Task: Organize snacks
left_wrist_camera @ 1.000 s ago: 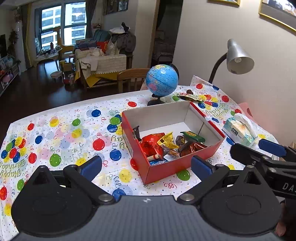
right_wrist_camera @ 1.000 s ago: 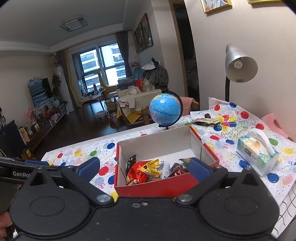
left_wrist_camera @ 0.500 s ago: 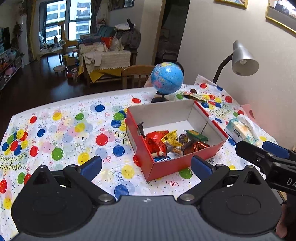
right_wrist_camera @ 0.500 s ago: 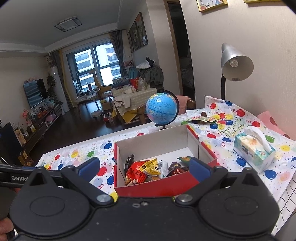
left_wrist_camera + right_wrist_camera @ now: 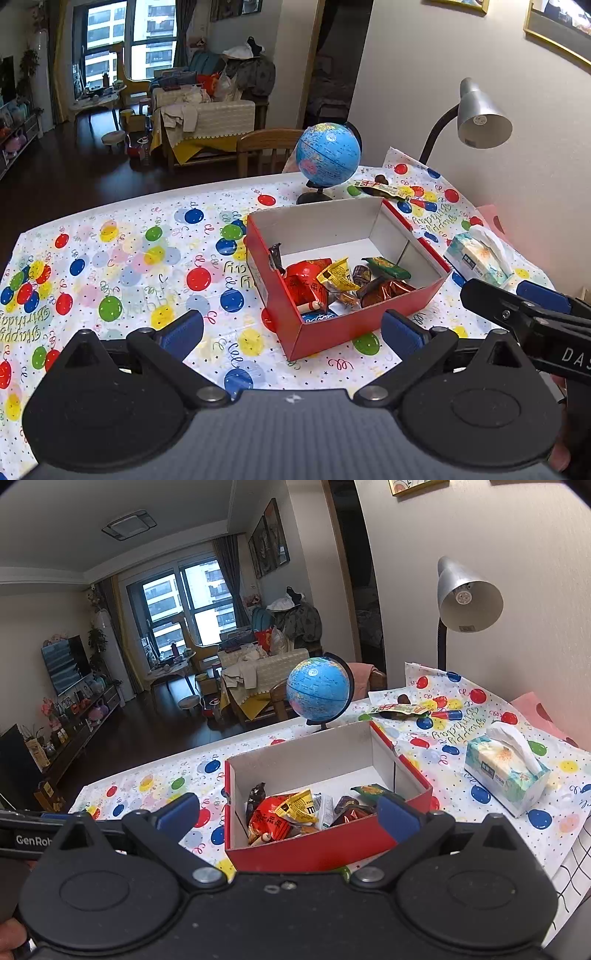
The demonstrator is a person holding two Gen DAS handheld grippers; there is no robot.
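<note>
A red box (image 5: 364, 328) with a white inside stands on the balloon tablecloth and holds several wrapped snacks (image 5: 334, 278); it also shows in the right wrist view (image 5: 314, 853). One more snack packet (image 5: 382, 188) lies behind the box near the globe, also in the right wrist view (image 5: 400, 710). My left gripper (image 5: 291, 330) is open and empty, held above the table in front of the box. My right gripper (image 5: 286, 814) is open and empty, just before the box's near wall; it shows at the right of the left wrist view (image 5: 524, 308).
A blue globe (image 5: 327, 155) stands behind the box. A tissue box (image 5: 504, 771) sits to the right. A silver desk lamp (image 5: 467, 596) stands by the wall. A wooden chair (image 5: 267, 147) is at the table's far edge.
Both grippers have drawn back and risen slightly from the box. The view has tilted down a little. The box and snacks have not moved.
</note>
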